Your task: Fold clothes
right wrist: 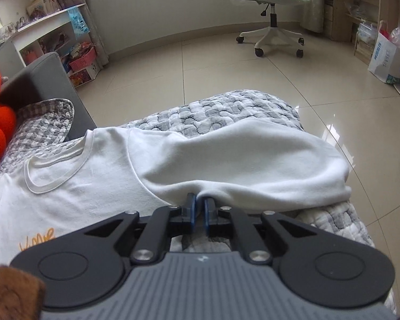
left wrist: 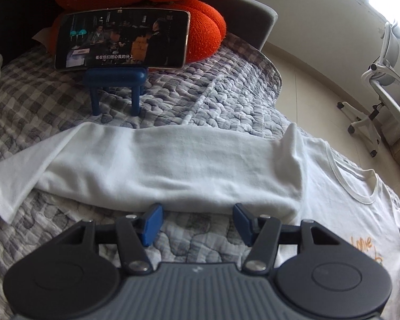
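One white shirt (left wrist: 173,168), laid on a grey checked quilt (left wrist: 200,101) covering a bed. Round neckline (left wrist: 357,184) towards the open floor side; orange lettering (left wrist: 365,245) on the chest, partly hidden. One side of the shirt is folded over into a long band lying across the quilt, with a sleeve end (left wrist: 10,184) spread flat beyond it.

Two handheld grippers, black with blue pads:
- Left gripper (left wrist: 197,224): jaws stand apart, nothing between them. The tips sit just at the near edge of the folded band, over bare quilt; whether a pad touches the cloth cannot be told.
- Right gripper (right wrist: 198,208): jaws nearly together, pinching a small bunch of the shirt's edge. From the pinch, the cloth swells up in a rounded fold (right wrist: 253,160) towards the quilt's far corner.

Other items:
- One phone (left wrist: 121,40), landscape, screen lit with a video and subtitles, resting on a small blue stand (left wrist: 116,88) on the quilt beyond the shirt.
- One orange knotted cushion (left wrist: 205,32) behind the phone, against a grey headboard (left wrist: 248,16).
- One white office chair (right wrist: 272,10) on a tiled floor (right wrist: 226,66), well apart from the bed.
- Shelves (right wrist: 40,34) with clutter along the wall.
- One brown fuzzy object (right wrist: 13,293) at the right view's near corner, unidentified.
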{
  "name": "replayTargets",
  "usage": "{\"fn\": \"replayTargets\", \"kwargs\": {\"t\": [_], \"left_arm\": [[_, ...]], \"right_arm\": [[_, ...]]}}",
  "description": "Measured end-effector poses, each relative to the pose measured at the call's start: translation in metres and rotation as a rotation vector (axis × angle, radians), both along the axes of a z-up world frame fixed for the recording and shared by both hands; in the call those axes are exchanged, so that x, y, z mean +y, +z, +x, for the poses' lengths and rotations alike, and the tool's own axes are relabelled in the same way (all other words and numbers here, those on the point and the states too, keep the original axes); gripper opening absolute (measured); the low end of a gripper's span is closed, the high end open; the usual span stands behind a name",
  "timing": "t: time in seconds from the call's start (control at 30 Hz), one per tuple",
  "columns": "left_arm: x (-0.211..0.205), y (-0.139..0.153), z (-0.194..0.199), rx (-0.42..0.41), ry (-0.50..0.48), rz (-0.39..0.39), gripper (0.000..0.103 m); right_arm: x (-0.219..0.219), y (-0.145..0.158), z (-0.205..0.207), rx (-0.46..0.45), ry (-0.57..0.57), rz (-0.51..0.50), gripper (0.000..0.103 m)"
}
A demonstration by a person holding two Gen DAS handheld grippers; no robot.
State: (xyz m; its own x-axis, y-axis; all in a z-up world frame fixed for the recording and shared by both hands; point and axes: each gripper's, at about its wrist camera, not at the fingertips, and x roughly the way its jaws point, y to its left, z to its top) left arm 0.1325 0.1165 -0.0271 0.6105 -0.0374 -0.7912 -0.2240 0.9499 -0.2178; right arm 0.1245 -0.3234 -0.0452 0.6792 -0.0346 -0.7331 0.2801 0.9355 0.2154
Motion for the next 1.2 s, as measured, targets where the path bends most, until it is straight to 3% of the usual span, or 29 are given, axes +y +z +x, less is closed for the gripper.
{"fn": "replayTargets", "kwargs": {"t": [0.13, 0.17, 0.23, 0.37, 0.47, 0.53, 0.57, 0.63, 0.7, 0.8, 0.97, 1.2], "left_arm": [[0.009, 0.001, -0.002, -0.001, 0.030, -0.030, 0.060], [0.010, 0.003, -0.003, -0.005, 0.033, -0.045, 0.060], [0.010, 0.005, -0.005, -0.011, 0.034, -0.051, 0.060], [0.005, 0.005, -0.007, -0.005, 0.028, -0.019, 0.060], [0.003, 0.001, -0.008, 0.015, 0.021, -0.007, 0.060], [0.001, 0.000, -0.011, 0.020, 0.016, 0.002, 0.061], [0.001, 0.000, -0.013, 0.019, 0.015, 0.006, 0.062], [0.005, 0.001, -0.016, 0.020, 0.023, 0.007, 0.062], [0.014, 0.003, -0.019, 0.016, 0.038, 0.017, 0.062], [0.030, 0.011, -0.026, -0.013, 0.048, 0.140, 0.062], [0.058, 0.012, -0.044, -0.025, -0.012, 0.542, 0.065], [0.088, -0.020, -0.057, 0.010, -0.126, 0.684, 0.068]], "right_arm": [[-0.003, 0.011, -0.006, -0.005, -0.036, -0.027, 0.007], [-0.002, 0.014, -0.008, -0.017, -0.039, -0.040, 0.016], [0.001, 0.019, -0.010, -0.044, -0.037, -0.063, 0.021], [0.020, 0.023, -0.010, -0.082, 0.076, -0.038, 0.021], [0.027, 0.001, 0.002, 0.050, 0.107, 0.010, 0.019], [0.032, 0.003, 0.002, 0.037, 0.108, -0.047, 0.017], [0.037, 0.010, -0.001, 0.002, 0.113, -0.078, 0.025], [0.048, 0.024, -0.007, -0.066, 0.139, -0.134, 0.027], [0.060, 0.028, -0.009, -0.087, 0.185, -0.129, 0.029], [0.080, 0.026, -0.007, -0.077, 0.248, -0.142, 0.030], [0.109, 0.027, -0.008, -0.101, 0.340, -0.206, 0.035], [0.127, 0.028, -0.009, -0.125, 0.402, -0.226, 0.037]]}}
